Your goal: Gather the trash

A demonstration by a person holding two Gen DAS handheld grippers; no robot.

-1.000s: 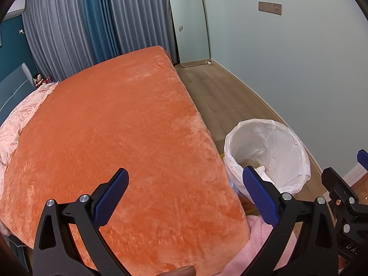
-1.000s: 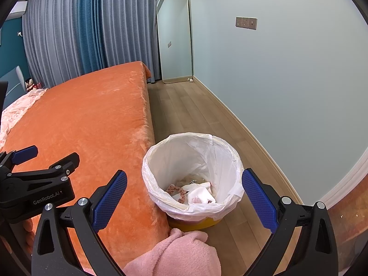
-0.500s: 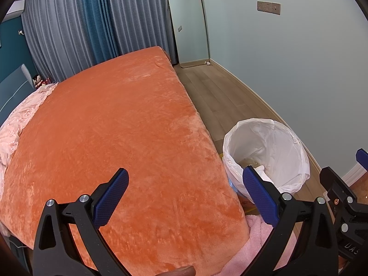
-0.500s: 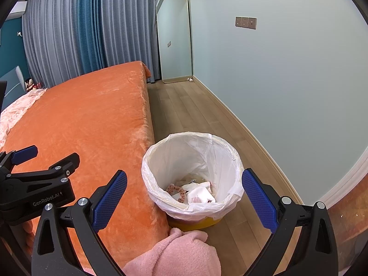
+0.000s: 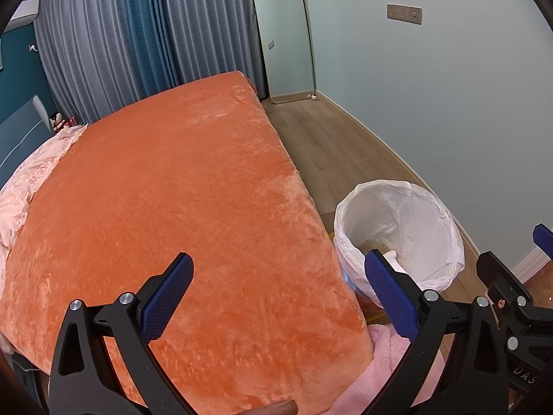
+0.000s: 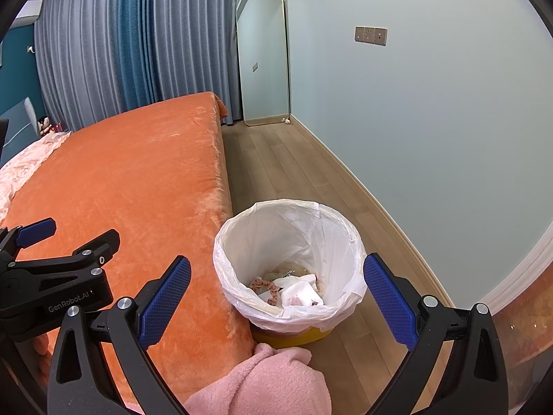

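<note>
**Right wrist view: lined bin seen between wide-open jaws beside the bed**

Right wrist view is filled from 9 to 12 o'clock by the bed (image 6: 131, 180), which is covered with an orange plush blanket (image 5: 179, 207). A wooden floor (image 6: 287, 169) is seen running from 12 to 3 o'clock along a pale wall. The trash bin (image 6: 345, 235), lined with a white bag, is stood on the floor against the bed's edge, at centre. Crumpled trash (image 6: 297, 292) is seen lying at the bottom of it. A pink fleece cloth (image 6: 269, 384) is seen at 6 o'clock, just below the bin.

The right gripper (image 6: 276, 297) is held with its jaws spread wide and nothing gripped, the bin framed between them. The left gripper (image 5: 280, 297) is likewise held wide open and empty over the blanket, with the bin at its 3 o'clock.
</note>
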